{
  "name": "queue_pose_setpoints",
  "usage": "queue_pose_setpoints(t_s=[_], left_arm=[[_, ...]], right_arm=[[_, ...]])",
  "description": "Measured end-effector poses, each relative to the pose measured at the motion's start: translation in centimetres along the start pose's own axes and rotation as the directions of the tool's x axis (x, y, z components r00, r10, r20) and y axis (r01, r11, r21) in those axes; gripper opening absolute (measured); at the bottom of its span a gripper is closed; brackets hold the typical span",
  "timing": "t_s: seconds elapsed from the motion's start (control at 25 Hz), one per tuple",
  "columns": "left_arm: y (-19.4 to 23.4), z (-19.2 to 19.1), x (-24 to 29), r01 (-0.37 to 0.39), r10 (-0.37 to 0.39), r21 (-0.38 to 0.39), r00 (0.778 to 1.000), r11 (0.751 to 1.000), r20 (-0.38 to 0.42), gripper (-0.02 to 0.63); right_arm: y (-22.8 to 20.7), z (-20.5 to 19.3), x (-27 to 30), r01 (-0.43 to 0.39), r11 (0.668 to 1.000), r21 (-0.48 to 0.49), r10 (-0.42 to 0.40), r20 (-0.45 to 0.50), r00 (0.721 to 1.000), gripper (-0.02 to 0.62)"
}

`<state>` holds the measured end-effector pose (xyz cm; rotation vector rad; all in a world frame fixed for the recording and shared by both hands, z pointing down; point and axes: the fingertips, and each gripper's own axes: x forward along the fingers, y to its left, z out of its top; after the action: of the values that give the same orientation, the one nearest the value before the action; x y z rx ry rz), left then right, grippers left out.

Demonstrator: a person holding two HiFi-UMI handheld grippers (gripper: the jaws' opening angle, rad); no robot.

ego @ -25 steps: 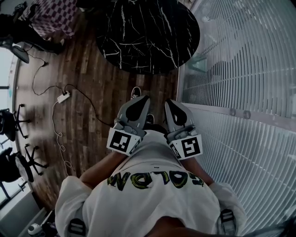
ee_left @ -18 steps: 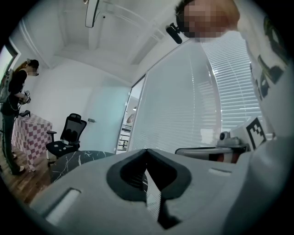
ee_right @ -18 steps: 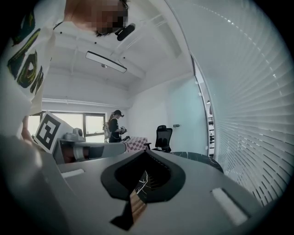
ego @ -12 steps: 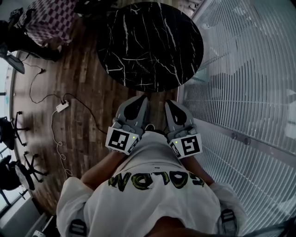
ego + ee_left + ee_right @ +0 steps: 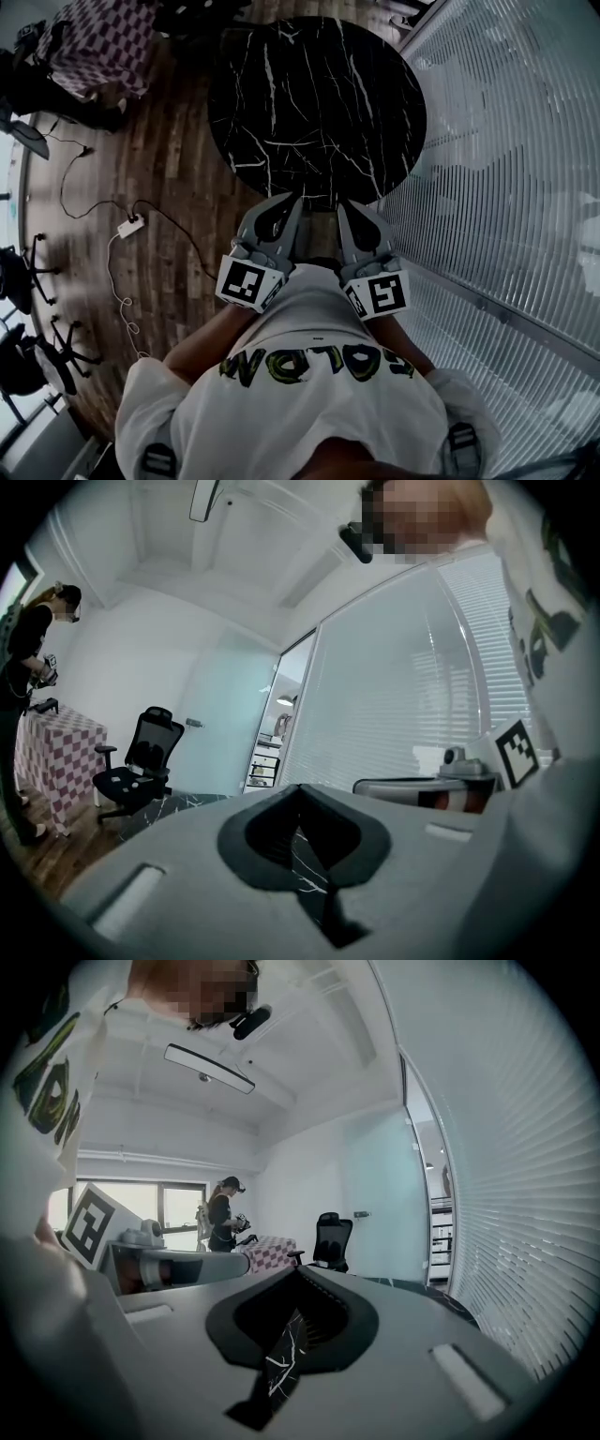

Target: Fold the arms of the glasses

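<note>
Plastic or metal, I cannot tell which, because the glasses appear in no view: not on the visible top of the black marble table (image 5: 319, 94), nor in either tool. Judged by their kind, they should be light, slick at the lenses and weak at the hinges. They are best steadied by the frame front while an arm is nudged inward near its tip. Left gripper (image 5: 292, 200) and right gripper (image 5: 344, 205) hang side by side at the table's near edge, each with jaws pressed together on nothing, above the wood floor (image 5: 178, 187).
</note>
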<state>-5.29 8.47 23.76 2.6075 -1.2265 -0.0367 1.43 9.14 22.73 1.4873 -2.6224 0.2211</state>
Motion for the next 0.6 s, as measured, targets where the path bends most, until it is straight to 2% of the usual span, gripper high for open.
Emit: queue_pose_setpoints(t_s=[0.32,0.6], left_arm=[[2.6,-0.6,1.9,0.002,-0.003,-0.014,1.000,1.000,-0.028,0.000],[5.4,-1.9,3.6,-0.063,0.057,-0.061,0.995,0.996,-0.084,0.000]], right_arm=[[-1.4,-0.9,2.5,0.024,1.000,0.018,-0.024,-0.016,1.000,0.002],[-3.6,-1.9,3.2,0.015,0.998,0.059,-0.011,-0.069,0.998,0.002]])
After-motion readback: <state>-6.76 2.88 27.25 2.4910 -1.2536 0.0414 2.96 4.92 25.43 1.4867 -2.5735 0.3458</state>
